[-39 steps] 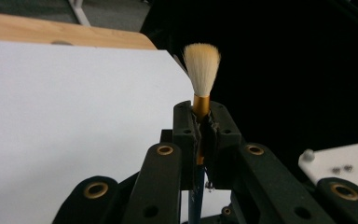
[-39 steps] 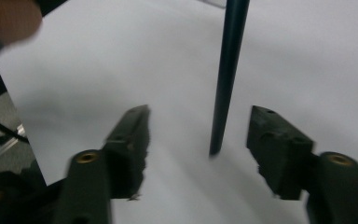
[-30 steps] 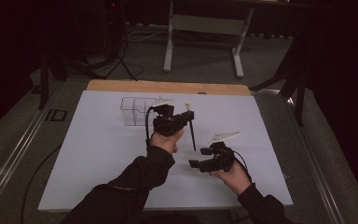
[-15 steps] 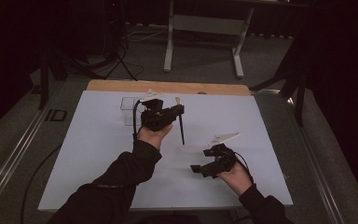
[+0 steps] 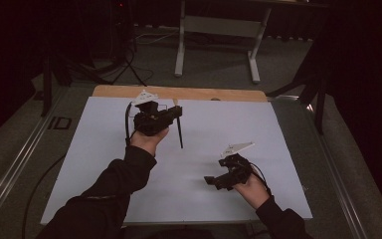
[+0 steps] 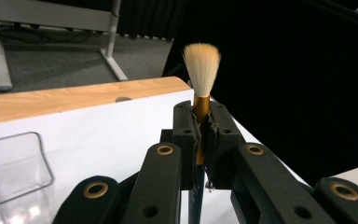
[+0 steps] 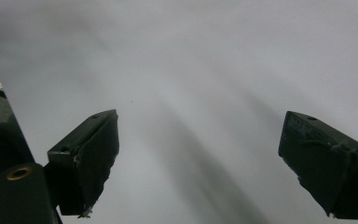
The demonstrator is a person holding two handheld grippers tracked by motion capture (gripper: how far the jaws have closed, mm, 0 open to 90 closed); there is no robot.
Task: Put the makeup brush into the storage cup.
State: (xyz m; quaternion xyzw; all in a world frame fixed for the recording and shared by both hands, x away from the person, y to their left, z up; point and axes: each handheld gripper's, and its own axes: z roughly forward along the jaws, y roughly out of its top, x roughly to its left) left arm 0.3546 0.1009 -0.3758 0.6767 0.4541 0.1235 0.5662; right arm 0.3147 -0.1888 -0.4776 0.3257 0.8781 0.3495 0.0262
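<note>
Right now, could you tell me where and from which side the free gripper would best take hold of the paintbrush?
Take the dark handle below the left gripper, coming in from the side across its length. The paintbrush stands roughly upright, bristles up, clamped at its gold ferrule, so the long thin handle hanging clear above the white sheet is probably the only firm free part. The right gripper is open.

White sheet [image 5: 219,139] covering the table, bare wooden strip of table [image 5: 179,92] along the sheet's far edge, clear plastic container [image 6: 9,172] on the sheet near that strip, grey metal stand [image 5: 216,25] on the floor beyond the table
</note>
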